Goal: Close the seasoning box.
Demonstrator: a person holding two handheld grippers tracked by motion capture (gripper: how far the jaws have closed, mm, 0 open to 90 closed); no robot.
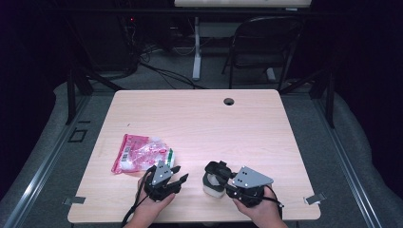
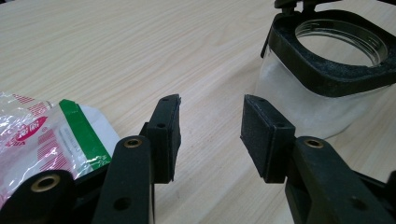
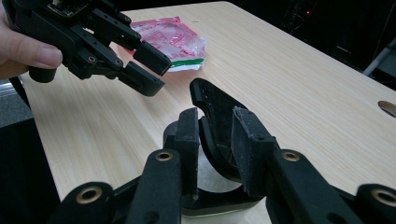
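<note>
High view: right gripper [image 1: 219, 176] jaws clamp the jar [image 1: 214, 184].

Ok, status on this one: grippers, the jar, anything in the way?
Left gripper open, nothing between jaws. Right gripper at the jar, gripping its flip lid, lid raised. Snack packet lies to the left, apart.

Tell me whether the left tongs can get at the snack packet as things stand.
Probably yes: the left tongs hang open with nothing between them, and the snack packet lies close beside them on the table, with nothing in between.
</note>
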